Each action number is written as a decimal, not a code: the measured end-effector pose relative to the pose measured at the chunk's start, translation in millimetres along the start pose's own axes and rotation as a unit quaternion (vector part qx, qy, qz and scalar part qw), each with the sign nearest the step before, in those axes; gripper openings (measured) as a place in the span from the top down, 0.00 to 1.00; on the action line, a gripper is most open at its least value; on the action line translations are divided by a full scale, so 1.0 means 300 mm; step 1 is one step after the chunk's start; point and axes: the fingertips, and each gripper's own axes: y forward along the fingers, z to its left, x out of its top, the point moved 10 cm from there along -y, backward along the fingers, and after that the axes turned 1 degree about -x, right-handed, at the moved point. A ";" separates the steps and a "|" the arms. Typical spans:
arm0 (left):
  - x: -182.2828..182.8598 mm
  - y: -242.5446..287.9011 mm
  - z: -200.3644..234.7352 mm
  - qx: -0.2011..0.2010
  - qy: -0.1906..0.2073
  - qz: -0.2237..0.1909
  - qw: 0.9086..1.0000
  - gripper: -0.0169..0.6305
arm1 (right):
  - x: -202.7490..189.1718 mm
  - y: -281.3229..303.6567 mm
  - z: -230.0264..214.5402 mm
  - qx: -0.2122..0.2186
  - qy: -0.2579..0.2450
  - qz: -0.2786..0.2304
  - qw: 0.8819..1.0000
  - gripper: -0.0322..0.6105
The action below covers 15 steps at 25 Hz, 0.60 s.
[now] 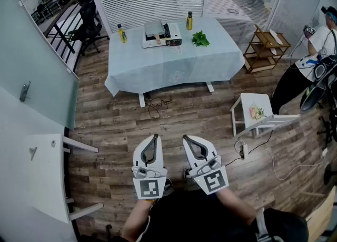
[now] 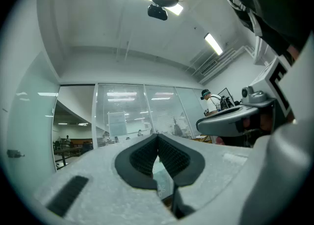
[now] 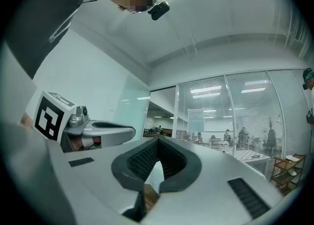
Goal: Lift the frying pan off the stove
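Observation:
Far across the room, a white portable stove [image 1: 162, 35] stands on a table with a pale blue cloth [image 1: 174, 64]. A grey pan-like thing [image 1: 153, 28] sits on the stove, too small to make out. My left gripper [image 1: 155, 137] and right gripper [image 1: 185, 138] are held side by side close to my body, over the wooden floor and well short of the table. Both are shut with nothing between their pads. The left gripper view has its own jaws [image 2: 157, 137] closed tip to tip, and the right gripper view [image 3: 158, 140] reads the same.
Two yellow bottles [image 1: 122, 34] [image 1: 189, 21] and a bunch of greens [image 1: 200, 38] flank the stove. Cables [image 1: 157, 106] lie under the table. A white stool [image 1: 256, 112], a wooden shelf [image 1: 266, 48] and a person [image 1: 310, 64] are at the right; a white desk [image 1: 42, 177] at the left.

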 end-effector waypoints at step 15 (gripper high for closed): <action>0.024 0.178 -0.109 0.011 0.024 0.002 1.000 0.95 | -0.077 0.000 -0.244 -0.003 0.057 -0.012 0.998 0.95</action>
